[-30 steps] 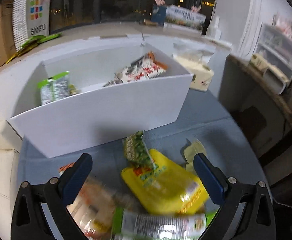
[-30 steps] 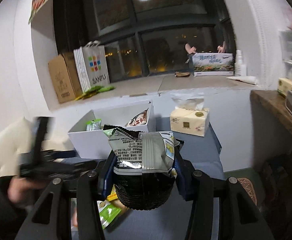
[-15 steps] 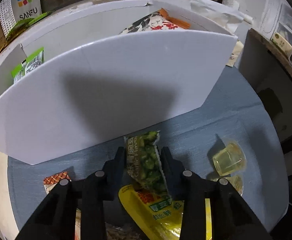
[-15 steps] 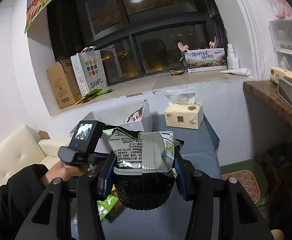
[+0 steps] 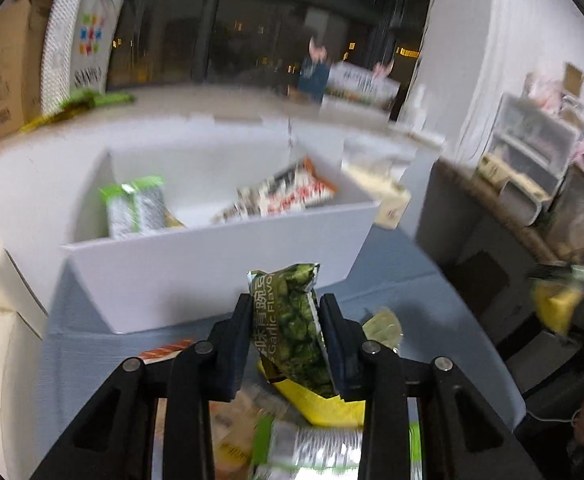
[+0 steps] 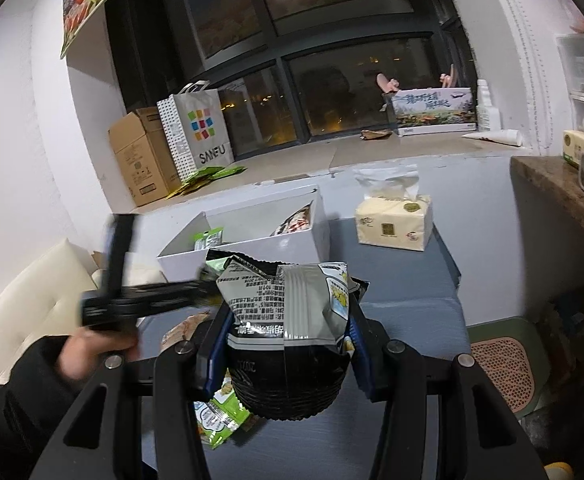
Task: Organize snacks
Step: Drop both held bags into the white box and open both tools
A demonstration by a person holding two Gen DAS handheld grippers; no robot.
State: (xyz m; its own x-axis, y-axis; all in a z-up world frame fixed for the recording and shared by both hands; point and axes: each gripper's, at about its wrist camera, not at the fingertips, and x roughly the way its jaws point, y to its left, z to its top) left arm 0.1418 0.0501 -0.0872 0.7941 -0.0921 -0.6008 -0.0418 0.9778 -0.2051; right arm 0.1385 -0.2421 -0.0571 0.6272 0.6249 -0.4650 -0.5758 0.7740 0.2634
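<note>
Crinkly foil, the green pea packet (image 5: 294,330) sits pinched mid-body in my left gripper (image 5: 285,342), above the tabletop (image 5: 404,280) before the white box (image 5: 220,268). It looks light and slippery, so I'd grip its middle. My right gripper (image 6: 288,344) clamps a grey-black snack bag (image 6: 288,300).

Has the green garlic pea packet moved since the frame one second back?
Yes. The green pea packet lay flat on the table below the white box; now the left tool grips it, lifted upright against the box's front wall.

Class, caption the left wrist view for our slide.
Left gripper holds a green pea packet before the white box.
</note>
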